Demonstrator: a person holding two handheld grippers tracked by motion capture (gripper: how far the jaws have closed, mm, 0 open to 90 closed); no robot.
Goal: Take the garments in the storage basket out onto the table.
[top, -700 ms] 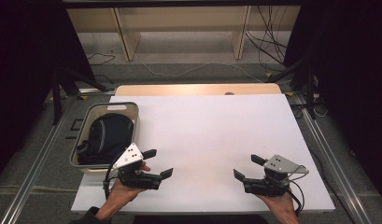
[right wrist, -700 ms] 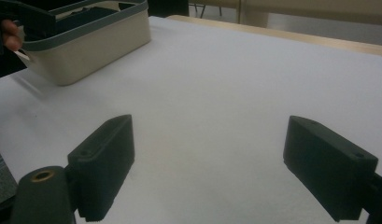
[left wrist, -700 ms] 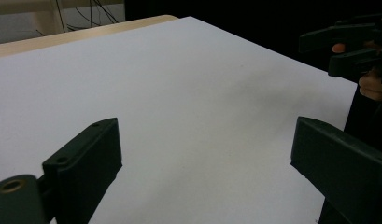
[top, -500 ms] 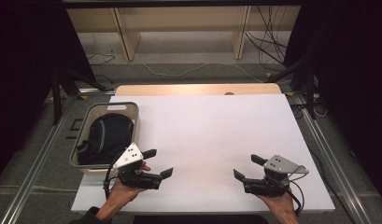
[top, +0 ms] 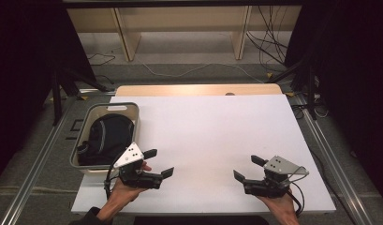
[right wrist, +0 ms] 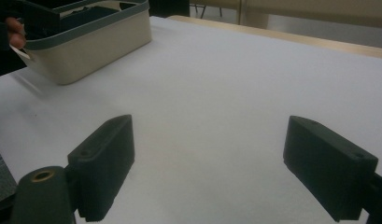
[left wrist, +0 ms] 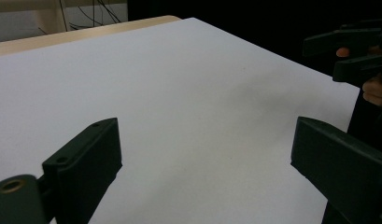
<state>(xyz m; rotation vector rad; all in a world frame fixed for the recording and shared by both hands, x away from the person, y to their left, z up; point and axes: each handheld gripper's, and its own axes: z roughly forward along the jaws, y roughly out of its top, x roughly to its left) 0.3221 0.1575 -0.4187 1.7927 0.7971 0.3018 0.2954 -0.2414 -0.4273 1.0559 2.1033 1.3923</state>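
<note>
High view: left gripper (top: 158, 162) and right gripper (top: 246, 168) unmoved, jaws wide apart, empty.

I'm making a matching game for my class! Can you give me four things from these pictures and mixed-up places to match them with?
Things:
1. bin
2. black bag
3. left gripper
4. right gripper

Places:
A. near right part of the table
B. inside the bin
C. left edge of the table
D. near left, beside the bin

Pairs: 1-C, 2-B, 3-D, 4-A

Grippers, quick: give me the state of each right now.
Left gripper: open, fingers wide apart, holding nothing.
Right gripper: open, fingers wide apart, holding nothing.
</note>
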